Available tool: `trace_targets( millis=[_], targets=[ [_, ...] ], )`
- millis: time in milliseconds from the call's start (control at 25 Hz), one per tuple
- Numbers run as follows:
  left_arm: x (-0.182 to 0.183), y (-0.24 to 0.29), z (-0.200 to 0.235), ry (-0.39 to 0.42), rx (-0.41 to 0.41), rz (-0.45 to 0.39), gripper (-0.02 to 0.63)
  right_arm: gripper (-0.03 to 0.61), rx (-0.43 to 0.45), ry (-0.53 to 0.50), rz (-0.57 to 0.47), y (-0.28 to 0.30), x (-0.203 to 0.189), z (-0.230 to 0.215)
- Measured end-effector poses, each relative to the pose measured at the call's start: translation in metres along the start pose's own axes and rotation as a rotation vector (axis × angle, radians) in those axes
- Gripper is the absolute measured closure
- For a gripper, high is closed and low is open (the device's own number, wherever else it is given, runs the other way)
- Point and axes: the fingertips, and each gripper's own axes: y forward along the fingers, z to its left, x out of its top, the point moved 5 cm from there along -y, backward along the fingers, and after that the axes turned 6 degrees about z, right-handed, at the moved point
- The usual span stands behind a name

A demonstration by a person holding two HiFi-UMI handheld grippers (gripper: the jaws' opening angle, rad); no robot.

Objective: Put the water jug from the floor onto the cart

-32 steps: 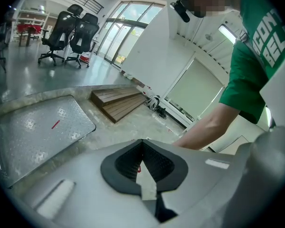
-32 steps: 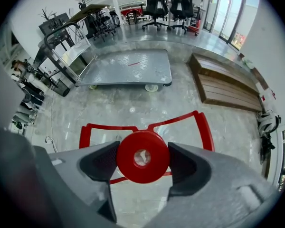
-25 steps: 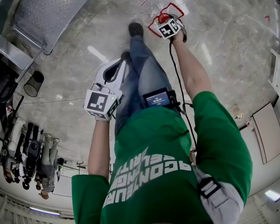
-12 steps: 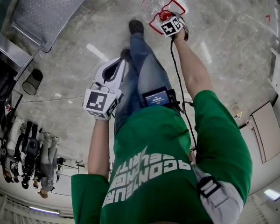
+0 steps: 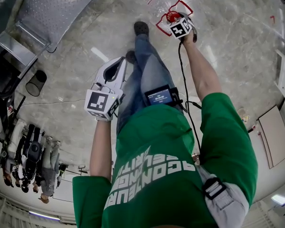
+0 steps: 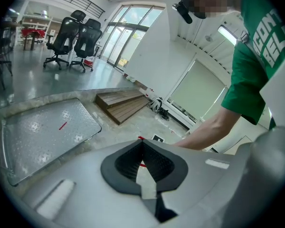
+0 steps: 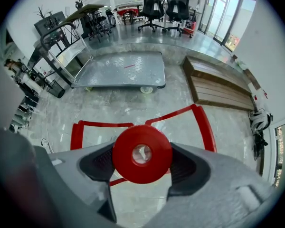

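The water jug (image 5: 165,8) is clear, with a red cap (image 7: 142,153) and a red handle frame (image 7: 199,120). My right gripper (image 7: 142,156) is shut on the neck under that cap, one dark pad on each side. In the head view the right gripper (image 5: 175,19) is held out at arm's length over the floor. The cart (image 7: 123,69) is a flat grey metal platform beyond the jug, and it lies at the top left in the head view (image 5: 57,8). My left gripper (image 5: 118,64) is shut on nothing beside the person's legs.
A black bin (image 5: 36,83) stands by the cart's handle end. A low wooden platform (image 7: 218,82) lies right of the cart. Office chairs (image 7: 164,4) stand far behind it. Several people (image 5: 28,158) stand at the lower left. A white board (image 5: 273,134) lies at the right.
My right gripper and the jug have shifted slightly farther out and to the right. The person's front foot has moved with them. The left gripper has barely moved.
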Motion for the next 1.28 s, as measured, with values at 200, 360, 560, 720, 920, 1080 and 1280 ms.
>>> trace_targets(
  millis=[200, 360, 560, 720, 920, 1080, 1280],
  targets=[
    [0.012, -0.023, -0.011, 0.03, 0.013, -0.057, 0.598, 0.279, -0.031, -0.011, -0.071, -0.061, 0.006, -0.006],
    [0.022, -0.05, -0.007, 0.055, 0.018, -0.114, 0.598, 0.279, -0.063, -0.024, -0.161, -0.121, 0.028, -0.001],
    [0.031, -0.083, -0.015, 0.068, 0.031, -0.184, 0.598, 0.279, -0.092, -0.026, -0.295, -0.209, 0.051, 0.007],
    [0.033, -0.103, -0.022, 0.073, 0.048, -0.241, 0.598, 0.279, -0.101, -0.046, -0.41, -0.275, 0.07, 0.01],
    [0.029, -0.127, -0.027, 0.061, 0.083, -0.305, 0.598, 0.279, -0.103, -0.058, -0.535, -0.343, 0.093, 0.009],
    [0.022, -0.152, -0.02, 0.049, 0.126, -0.342, 0.598, 0.279, -0.103, -0.054, -0.605, -0.38, 0.104, 0.006],
    [0.018, -0.182, -0.006, -0.002, 0.202, -0.416, 0.598, 0.279, -0.1, -0.072, -0.675, -0.421, 0.121, 0.001]
  ],
)
